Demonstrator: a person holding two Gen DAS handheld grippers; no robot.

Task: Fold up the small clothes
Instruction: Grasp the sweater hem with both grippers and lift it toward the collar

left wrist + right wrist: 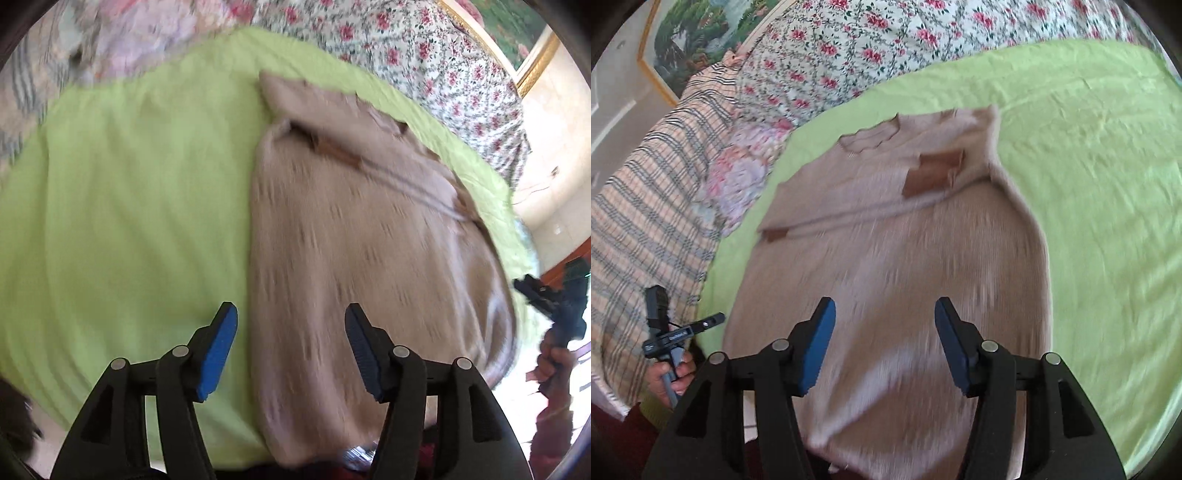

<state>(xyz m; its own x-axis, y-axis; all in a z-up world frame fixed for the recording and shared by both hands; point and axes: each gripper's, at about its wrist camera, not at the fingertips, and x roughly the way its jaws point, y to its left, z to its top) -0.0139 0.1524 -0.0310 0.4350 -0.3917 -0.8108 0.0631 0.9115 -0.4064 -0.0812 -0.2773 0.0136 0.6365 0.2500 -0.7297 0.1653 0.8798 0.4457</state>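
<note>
A beige knit sweater (886, 229) lies partly folded on the lime-green sheet (1089, 166) of the bed, beneath the left gripper (291, 347) and right gripper (884, 343), both jaws apart and holding nothing.

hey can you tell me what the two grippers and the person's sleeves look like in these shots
Both the left gripper and the right gripper are black plastic with round silver pivot pins and two fingers faced with ribbed blue pads. The other-hand views show black handheld bodies. What shows of the sleeve is dark red.
</note>
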